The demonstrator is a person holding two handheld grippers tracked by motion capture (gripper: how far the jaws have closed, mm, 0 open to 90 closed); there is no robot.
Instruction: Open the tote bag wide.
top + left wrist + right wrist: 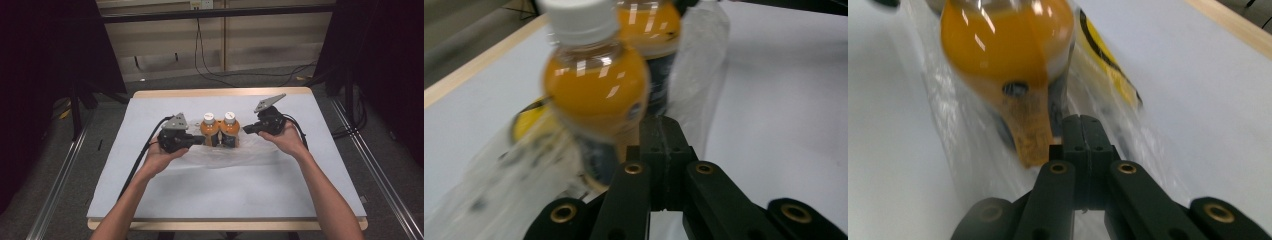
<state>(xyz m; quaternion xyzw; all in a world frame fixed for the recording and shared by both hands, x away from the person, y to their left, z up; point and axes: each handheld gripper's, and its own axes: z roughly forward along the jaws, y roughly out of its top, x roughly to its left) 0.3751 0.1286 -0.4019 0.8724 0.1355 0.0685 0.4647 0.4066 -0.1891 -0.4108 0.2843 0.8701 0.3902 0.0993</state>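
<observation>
Two orange-drink bottles with white caps, the left bottle [209, 129] and the right bottle [230, 128], are standing upright side by side at the middle of the table [150, 195], touching one another. Both are sitting inside a clear plastic bag [220, 154], whose film is spreading out flat toward the person's side; yellow and black print is showing on it in the gripper views.

The left gripper [202, 140] is lying against the left bottle's lower flank, its jaws pressed together. In the left gripper view the closed jaws are meeting at the bag film beside the bottle; whether film is caught between them cannot be told.

The right gripper [245, 131] is sitting just beside the right bottle, jaws likewise pressed together at the film.

Each hand is gripping its tool from behind, with forearms entering from the near edge.
</observation>
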